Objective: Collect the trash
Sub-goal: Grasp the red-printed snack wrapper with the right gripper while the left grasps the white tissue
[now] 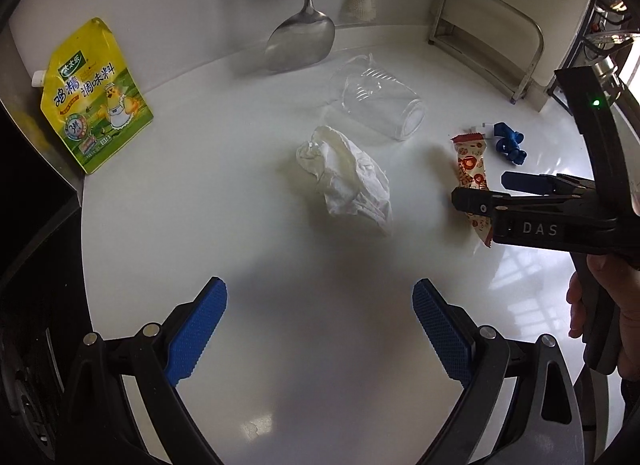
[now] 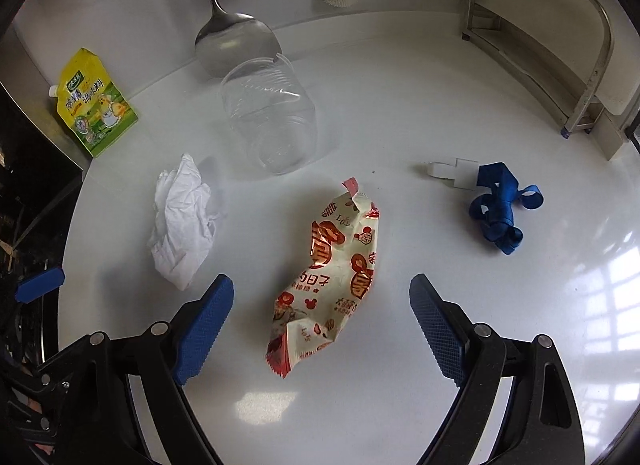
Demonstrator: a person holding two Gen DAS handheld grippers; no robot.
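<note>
A crumpled white tissue [image 1: 347,172] [image 2: 182,221] lies mid-counter, ahead of my open left gripper [image 1: 320,329], which holds nothing. A red-and-cream snack wrapper [image 2: 326,281] [image 1: 472,169] lies flat between the blue pads of my open right gripper [image 2: 322,325], not pinched. In the left wrist view the right gripper [image 1: 486,191] comes in from the right over the wrapper, a hand on its handle. A clear plastic cup [image 1: 374,103] [image 2: 272,121] lies on its side behind the tissue. A tangled blue ribbon [image 2: 502,211] [image 1: 509,142] with a white clip lies to the right.
A yellow seasoning pouch [image 1: 94,95] [image 2: 94,103] leans at the back left of the white counter [image 1: 320,245]. A steel spatula [image 1: 302,39] [image 2: 236,41], a ladle and a brush hang on the back wall. A metal rack [image 2: 560,45] [image 1: 492,37] stands back right.
</note>
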